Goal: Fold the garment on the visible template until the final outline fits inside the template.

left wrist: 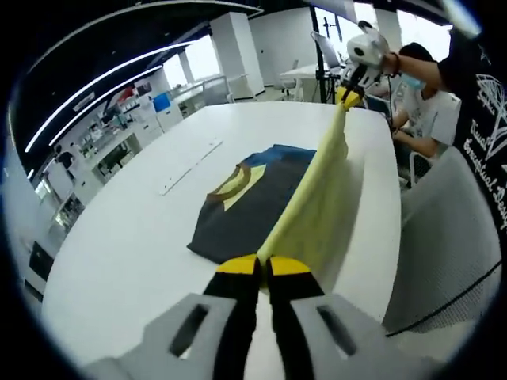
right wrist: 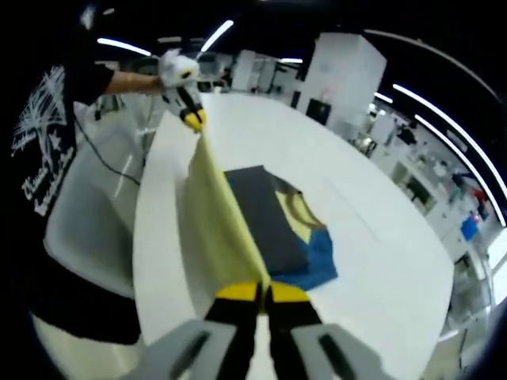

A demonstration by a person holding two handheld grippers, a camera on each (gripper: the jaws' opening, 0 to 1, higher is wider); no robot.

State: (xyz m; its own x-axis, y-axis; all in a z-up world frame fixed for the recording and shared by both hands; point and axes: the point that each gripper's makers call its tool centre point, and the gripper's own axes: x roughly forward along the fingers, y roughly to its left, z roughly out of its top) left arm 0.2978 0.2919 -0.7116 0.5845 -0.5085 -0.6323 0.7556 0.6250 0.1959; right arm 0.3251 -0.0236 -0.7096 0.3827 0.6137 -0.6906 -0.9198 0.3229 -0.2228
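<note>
Garment [left wrist: 261, 198] edge stretched taut between left gripper [left wrist: 262, 265] and right gripper [right wrist: 262, 291], both clamped.

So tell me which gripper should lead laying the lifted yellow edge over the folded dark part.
Neither clearly: it looks like a two-gripper move. The left gripper and right gripper each pinch one end of the yellow edge, stretched taut above the dark garment on the white table. Moving together should keep it straight.
</note>
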